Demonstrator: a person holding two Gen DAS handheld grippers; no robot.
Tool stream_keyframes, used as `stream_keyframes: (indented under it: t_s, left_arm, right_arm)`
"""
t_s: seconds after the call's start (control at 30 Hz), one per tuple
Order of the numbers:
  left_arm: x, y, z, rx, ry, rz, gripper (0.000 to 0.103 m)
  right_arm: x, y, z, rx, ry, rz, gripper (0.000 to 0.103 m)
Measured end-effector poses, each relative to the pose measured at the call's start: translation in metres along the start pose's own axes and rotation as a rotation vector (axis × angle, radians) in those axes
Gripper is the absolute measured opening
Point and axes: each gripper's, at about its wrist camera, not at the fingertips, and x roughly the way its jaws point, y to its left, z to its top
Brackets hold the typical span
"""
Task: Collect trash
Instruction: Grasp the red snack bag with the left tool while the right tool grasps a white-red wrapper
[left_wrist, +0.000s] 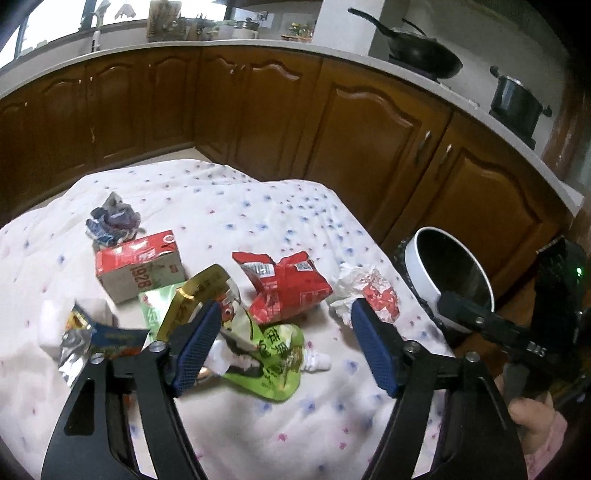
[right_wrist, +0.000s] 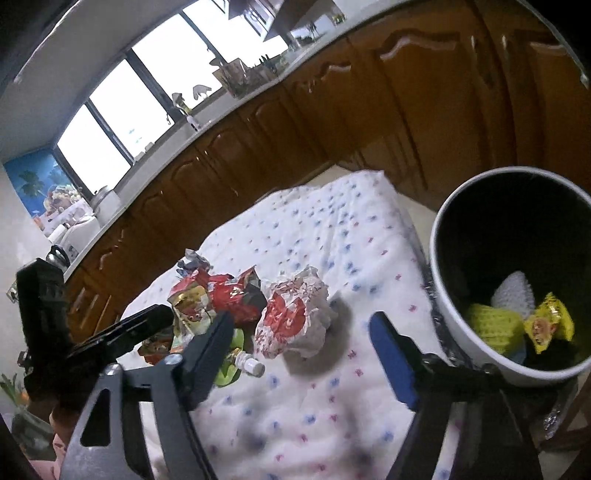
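- Step in hand, as I judge it: between pickups. Both tools are aimed down at the litter pile on the dotted cloth; nothing is in either pair of jaws.
- Left gripper: jaws apart, empty. Its pads straddle the green spouted pouch, but no pad presses on it.
- Right gripper: jaws apart, empty. Seen from its own camera, the crumpled white-and-red paper wrapper lies between and just past the fingertips, untouched.
- Trash left on the cloth: red-and-white carton, torn red snack bag, gold-and-white packet, blue-and-silver foil wrapper, dark crumpled wrapper further back, plus the pouch and the paper wrapper.
- Bin: white rim, dark inside, standing off the cloth's edge on the right. Already holds a yellow wrapper and a pale yellowish item I cannot identify.
- Progress, judged: early. At least 7 pieces are out, and only a few are in the bin.
- Next move, right side: likely lower over the paper wrapper, close across its bulk, lift, swing to the bin, release above the rim.
- Next move, left side: the pouch is flat and slick; the pads would need to catch a raised fold or the spout end.
- Risk: the pouch overlaps the gold packet and the red bag, so a careless pinch may drag its neighbours.
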Motion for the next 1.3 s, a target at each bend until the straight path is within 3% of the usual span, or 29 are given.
stream_keyframes:
  t_s: [0.17,0.23,0.33,0.47,0.57,0.73,0.77,1.3]
  left_arm:
    - [0.025,-0.005,0.008,0.032,0.059,0.021,0.056]
    - [0.037,-0.007,0.011,0.042,0.085,0.029,0.049]
    - [0.049,-0.011,0.013,0.058,0.111,0.032,0.045]
    - [0.065,-0.018,0.016,0.082,0.139,0.042,0.034]
    - [0.073,-0.022,0.018,0.101,0.143,0.04,0.016]
    - [0.075,-0.025,0.02,0.116,0.127,0.036,0.011]
    - [0.074,-0.026,0.019,0.116,0.12,0.033,0.003]
    - [0.02,-0.055,0.015,0.106,0.019,-0.087,0.002]
  right_arm:
    - [0.03,-0.006,0.003,0.024,0.066,-0.005,0.047]
    - [0.04,-0.01,0.003,0.039,0.095,0.012,0.021]
    - [0.037,-0.012,0.001,0.043,0.079,0.016,0.016]
    - [0.016,-0.018,0.0,0.047,0.033,0.007,0.015]
    - [-0.002,-0.023,-0.001,0.06,0.004,0.006,0.015]
    - [-0.026,-0.028,-0.003,0.061,-0.038,-0.007,0.015]
    - [-0.032,-0.028,-0.003,0.06,-0.048,-0.007,0.015]
    - [-0.096,-0.037,-0.001,0.031,-0.167,-0.064,0.015]
